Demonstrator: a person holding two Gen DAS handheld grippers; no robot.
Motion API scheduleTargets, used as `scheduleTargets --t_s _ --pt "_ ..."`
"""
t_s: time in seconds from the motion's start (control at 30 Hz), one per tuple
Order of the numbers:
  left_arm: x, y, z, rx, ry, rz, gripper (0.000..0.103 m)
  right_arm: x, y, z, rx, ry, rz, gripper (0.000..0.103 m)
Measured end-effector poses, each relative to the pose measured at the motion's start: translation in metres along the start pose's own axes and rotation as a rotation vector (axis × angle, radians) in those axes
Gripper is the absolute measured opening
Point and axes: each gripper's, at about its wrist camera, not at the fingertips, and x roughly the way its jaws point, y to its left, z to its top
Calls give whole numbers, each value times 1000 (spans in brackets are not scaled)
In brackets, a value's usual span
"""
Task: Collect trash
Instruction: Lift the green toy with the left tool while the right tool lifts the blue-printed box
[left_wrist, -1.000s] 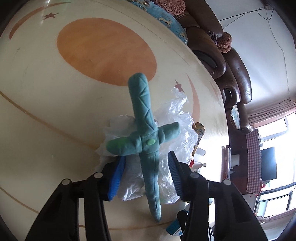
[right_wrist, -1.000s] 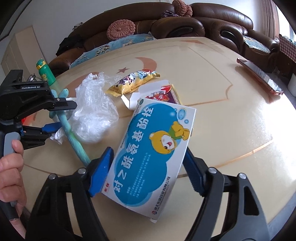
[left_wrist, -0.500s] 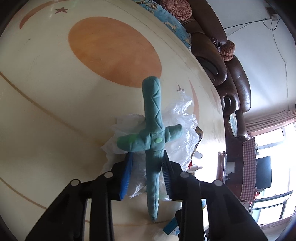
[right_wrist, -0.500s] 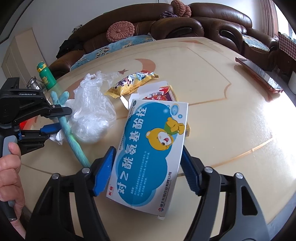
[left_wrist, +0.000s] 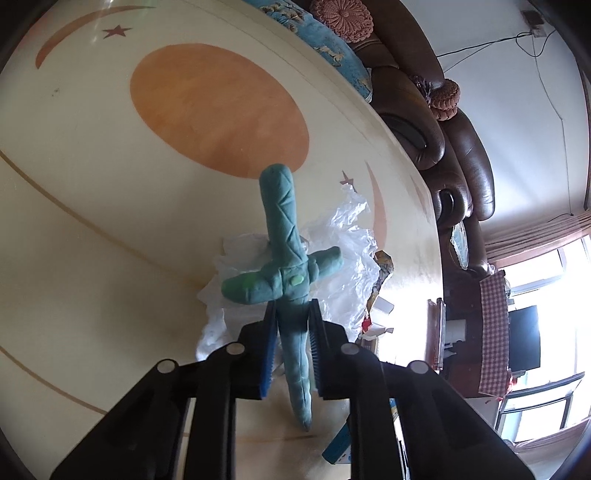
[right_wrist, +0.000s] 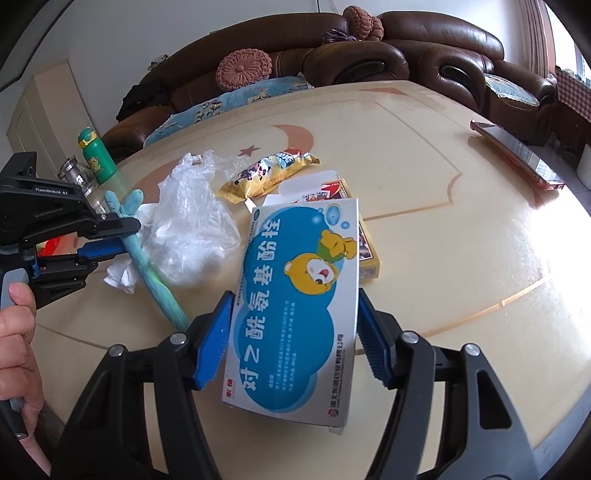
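A teal cross-shaped toy sword (left_wrist: 280, 229) lies over a crumpled clear plastic bag (left_wrist: 343, 251) on the cream table (left_wrist: 92, 184). My left gripper (left_wrist: 291, 310) is closing, and its blue pads press on the shaft just below the crossbar. The right wrist view shows the same grip, with the left gripper (right_wrist: 118, 236) on the sword (right_wrist: 155, 288). My right gripper (right_wrist: 294, 293) is closing too. A blue and white medicine box (right_wrist: 295, 314) with a cartoon bear sits between its pads, which touch both long edges.
Behind the bag (right_wrist: 188, 229) lie a yellow snack wrapper (right_wrist: 266, 175), an opened red and yellow carton (right_wrist: 367, 254) and a white tissue (right_wrist: 118, 275). A phone (right_wrist: 517, 155) rests at the far right, a green bottle (right_wrist: 96, 155) at the left. A brown sofa (right_wrist: 369, 62) rings the table.
The left jaws have narrowed from wide apart until they meet the sword's shaft. The right jaws have drawn in, and the medicine box has turned to line up between them.
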Motion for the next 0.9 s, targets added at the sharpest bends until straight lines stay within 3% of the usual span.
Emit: scheduleTargets --t_s 0.53,0.9 --pt "-11 -11 -5 42 -40 8 16 -6 6 1 -19 -25 -6 63" --pt "-41 -29 -17 133 -96 26 16 -23 9 8 -39 -76 -6 62"
